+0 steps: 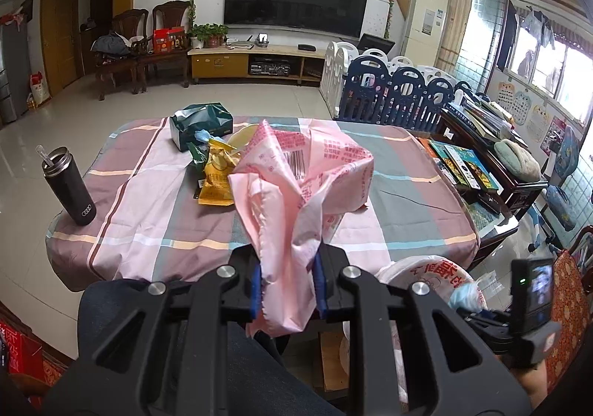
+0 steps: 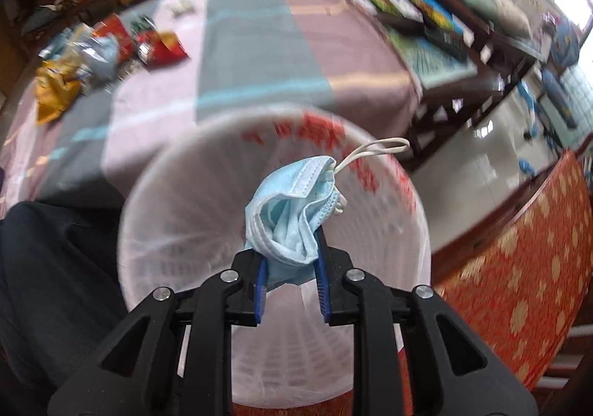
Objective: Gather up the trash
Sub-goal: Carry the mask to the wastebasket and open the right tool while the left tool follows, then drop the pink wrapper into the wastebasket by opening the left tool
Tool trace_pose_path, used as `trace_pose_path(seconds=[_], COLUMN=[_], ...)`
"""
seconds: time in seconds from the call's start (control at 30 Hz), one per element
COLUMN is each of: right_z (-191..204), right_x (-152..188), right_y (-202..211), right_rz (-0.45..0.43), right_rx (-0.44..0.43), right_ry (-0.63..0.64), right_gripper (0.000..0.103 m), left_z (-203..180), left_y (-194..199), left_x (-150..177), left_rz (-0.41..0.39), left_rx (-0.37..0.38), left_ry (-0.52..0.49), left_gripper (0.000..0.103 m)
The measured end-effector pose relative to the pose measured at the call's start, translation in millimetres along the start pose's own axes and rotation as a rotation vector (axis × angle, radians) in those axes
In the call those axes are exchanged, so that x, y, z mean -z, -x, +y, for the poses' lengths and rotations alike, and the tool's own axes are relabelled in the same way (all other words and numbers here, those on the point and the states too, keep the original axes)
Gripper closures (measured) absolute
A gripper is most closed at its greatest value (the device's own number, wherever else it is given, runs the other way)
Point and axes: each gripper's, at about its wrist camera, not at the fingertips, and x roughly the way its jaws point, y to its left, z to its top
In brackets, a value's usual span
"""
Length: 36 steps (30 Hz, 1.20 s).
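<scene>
My left gripper is shut on a crumpled pink plastic bag, held up over the near edge of the table. My right gripper points down, shut on a light blue face mask with a white ear loop. The mask hangs over the mouth of a white bin with red print on its liner. The left wrist view shows that bin low right, below the table edge. More trash lies on the table: a yellow snack packet and, in the right wrist view, a red packet.
The table wears a plaid cloth. On it stand a green tissue box and a black bottle with a straw. A low table of books is to the right. A red patterned chair stands beside the bin.
</scene>
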Motion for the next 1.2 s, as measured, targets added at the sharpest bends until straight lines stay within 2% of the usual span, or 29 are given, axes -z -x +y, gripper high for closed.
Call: trace_pose_path(seconds=[0.07, 0.13, 0.17, 0.3, 0.43, 0.57, 0.7, 0.83, 0.93, 0.97, 1.0, 1.03, 1.1, 1.2], right_z=[-6.9, -10.4, -11.1, -12.0, -22.5, -44.3, -64.8, -79.8, -85.5, -85.9, -85.9, -85.2, -81.4, -74.7], right_x=[5.5, 8.9, 9.6, 6.3, -2.9, -12.1, -19.4, -24.5, -27.3, -28.1, -29.0, -29.8, -30.5, -29.0], right_y=[-18.2, -23.8, -22.7, -7.4, 13.7, 36.4, 65.4, 89.2, 97.0, 97.8, 97.0, 95.1, 90.0, 83.7], right_rz=[0.086, 0.113, 0.107, 0.039, -0.058, -0.157, -0.267, -0.35, -0.375, -0.377, -0.375, -0.367, -0.351, -0.33], right_rx=[-0.031, -0.065, -0.073, -0.063, -0.081, -0.075, -0.06, -0.05, -0.051, -0.054, -0.057, -0.061, -0.068, -0.08], right_ry=[-0.043, -0.071, -0.08, -0.081, -0.141, -0.21, -0.265, -0.308, -0.327, -0.33, -0.331, -0.329, -0.324, -0.315], right_gripper=[0.058, 0.034, 0.032, 0.027, 0.026, 0.025, 0.024, 0.019, 0.019, 0.019, 0.019, 0.019, 0.019, 0.019], left_z=[-2.8, -4.8, -5.6, -10.2, -14.4, -23.3, -38.3, -69.7, -100.1, -111.7, -121.1, -128.3, -136.6, -130.9], left_y=[-0.7, -1.5, -2.4, -7.9, -18.4, -44.3, -83.6, -111.5, -120.9, -122.5, -123.8, -125.1, -127.8, -128.6], left_x=[0.7, 1.0, 1.4, 3.4, 7.8, 14.0, 22.5, 36.1, 51.3, 58.1, 64.6, 70.0, 77.2, 77.9], left_rz=[0.003, 0.007, 0.01, 0.034, 0.073, 0.152, 0.273, 0.378, 0.453, 0.476, 0.5, 0.523, 0.54, 0.533], left_rx=[0.001, 0.001, 0.001, 0.017, 0.044, 0.126, 0.212, 0.33, 0.43, 0.474, 0.516, 0.549, 0.565, 0.528], left_ry=[-0.005, -0.008, -0.01, -0.014, -0.019, -0.031, -0.051, -0.14, -0.244, -0.29, -0.319, -0.339, -0.365, -0.347], left_gripper=[0.08, 0.08, 0.08, 0.08, 0.08, 0.08, 0.08, 0.08, 0.079, 0.077, 0.067, 0.051, 0.031, 0.022])
